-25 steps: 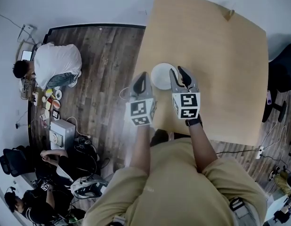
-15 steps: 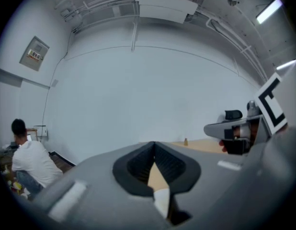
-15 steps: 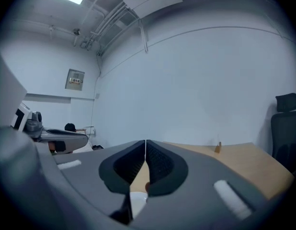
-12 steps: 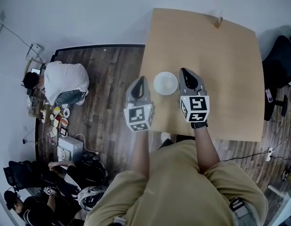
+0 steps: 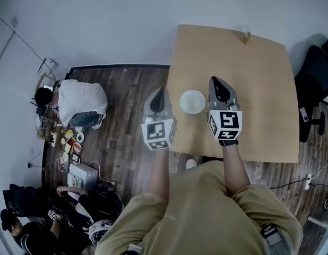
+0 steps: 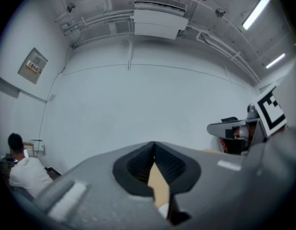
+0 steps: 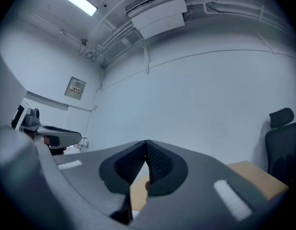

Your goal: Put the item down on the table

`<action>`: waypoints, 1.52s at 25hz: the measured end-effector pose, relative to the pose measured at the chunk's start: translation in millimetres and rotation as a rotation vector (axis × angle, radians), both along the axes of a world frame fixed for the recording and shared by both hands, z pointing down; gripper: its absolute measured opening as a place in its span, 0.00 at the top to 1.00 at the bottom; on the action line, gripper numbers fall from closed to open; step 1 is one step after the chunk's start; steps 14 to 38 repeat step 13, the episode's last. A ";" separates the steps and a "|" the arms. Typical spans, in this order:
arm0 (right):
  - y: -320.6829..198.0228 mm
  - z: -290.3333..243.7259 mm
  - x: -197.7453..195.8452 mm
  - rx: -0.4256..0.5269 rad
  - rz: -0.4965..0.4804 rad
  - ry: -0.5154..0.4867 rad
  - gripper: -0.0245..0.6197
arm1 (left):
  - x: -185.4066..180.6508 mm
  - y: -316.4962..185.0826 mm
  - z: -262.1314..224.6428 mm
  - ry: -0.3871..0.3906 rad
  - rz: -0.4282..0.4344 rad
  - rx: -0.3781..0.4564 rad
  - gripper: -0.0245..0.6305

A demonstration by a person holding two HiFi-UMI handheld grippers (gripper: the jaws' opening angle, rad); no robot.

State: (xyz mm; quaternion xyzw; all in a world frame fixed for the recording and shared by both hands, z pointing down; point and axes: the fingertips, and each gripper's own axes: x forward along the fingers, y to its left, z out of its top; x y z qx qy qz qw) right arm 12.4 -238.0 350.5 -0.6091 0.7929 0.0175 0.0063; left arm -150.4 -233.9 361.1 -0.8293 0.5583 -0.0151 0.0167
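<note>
On the wooden table [image 5: 249,78], near its left edge, the white bowl [image 5: 192,101] sits upright between my two grippers, held by neither. My left gripper [image 5: 159,93] hangs just beside it by the table's edge, jaws pressed together on nothing. My right gripper [image 5: 217,85], over the tabletop, is likewise closed and empty.
</note>
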 end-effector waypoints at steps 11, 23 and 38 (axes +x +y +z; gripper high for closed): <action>-11.0 3.5 -18.6 0.004 0.000 0.040 0.95 | -17.4 -14.8 20.2 0.006 0.003 -0.035 0.96; -19.3 14.3 -24.2 -0.015 -0.002 0.043 0.95 | -21.9 -23.7 36.9 0.003 0.005 -0.069 0.96; -19.3 14.3 -24.2 -0.015 -0.002 0.043 0.95 | -21.9 -23.7 36.9 0.003 0.005 -0.069 0.96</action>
